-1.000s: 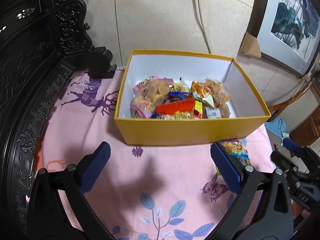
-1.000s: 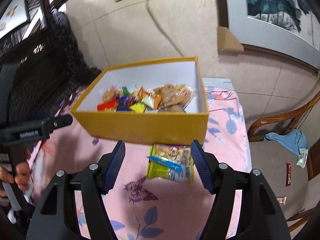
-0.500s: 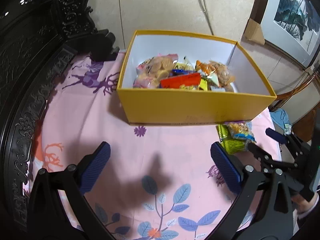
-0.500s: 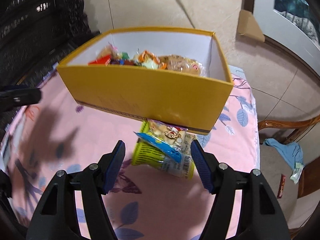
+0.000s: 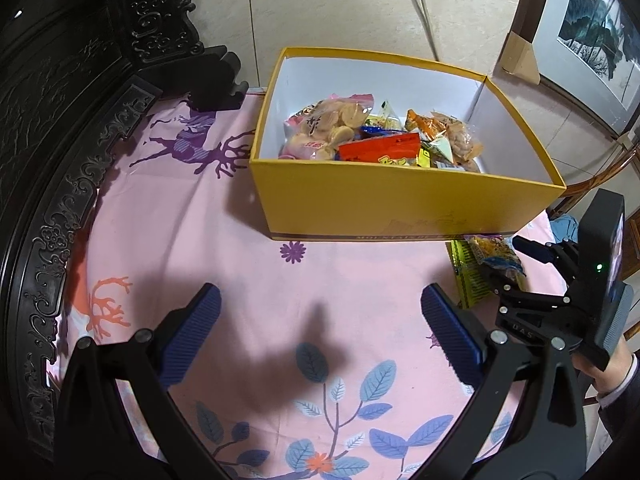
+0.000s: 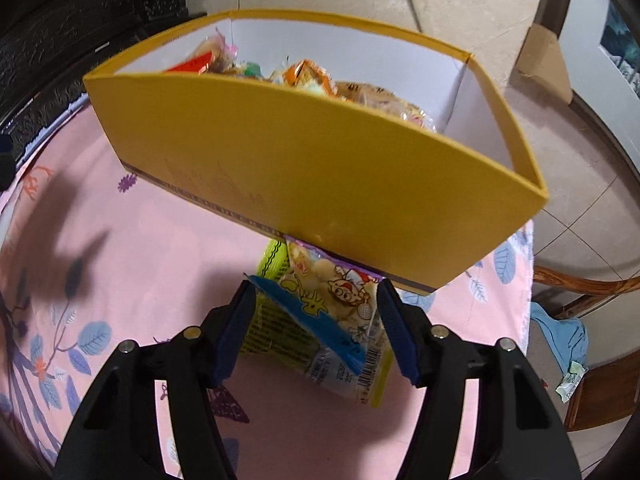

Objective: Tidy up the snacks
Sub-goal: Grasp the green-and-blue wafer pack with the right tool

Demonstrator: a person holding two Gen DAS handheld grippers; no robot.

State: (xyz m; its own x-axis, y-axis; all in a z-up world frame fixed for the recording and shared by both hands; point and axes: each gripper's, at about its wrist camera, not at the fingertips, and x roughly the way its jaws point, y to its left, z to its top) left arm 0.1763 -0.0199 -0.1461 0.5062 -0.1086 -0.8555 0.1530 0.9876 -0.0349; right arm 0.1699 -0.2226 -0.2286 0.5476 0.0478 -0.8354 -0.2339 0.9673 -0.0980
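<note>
A yellow box point(image 5: 400, 204) with white inside walls holds several wrapped snacks point(image 5: 376, 136) on the pink cloth. It also shows in the right wrist view point(image 6: 320, 168). A snack packet with a cartoon print point(image 6: 332, 304) lies on a green packet point(image 6: 272, 324) by the box's front right corner; both show in the left wrist view point(image 5: 484, 268). My right gripper point(image 6: 316, 328) is open, low, its fingers on either side of the cartoon packet. My left gripper point(image 5: 320, 332) is open and empty above the cloth in front of the box.
Dark carved furniture point(image 5: 60, 120) borders the table on the left. A tiled wall with a cable point(image 5: 420, 4) and a framed picture point(image 5: 592, 32) stand behind. A wooden chair point(image 6: 576, 288) with a blue cloth sits off the table's right edge.
My right gripper has moved forward and down until its fingers straddle the cartoon packet. My left gripper has drawn back from the box and stayed open.
</note>
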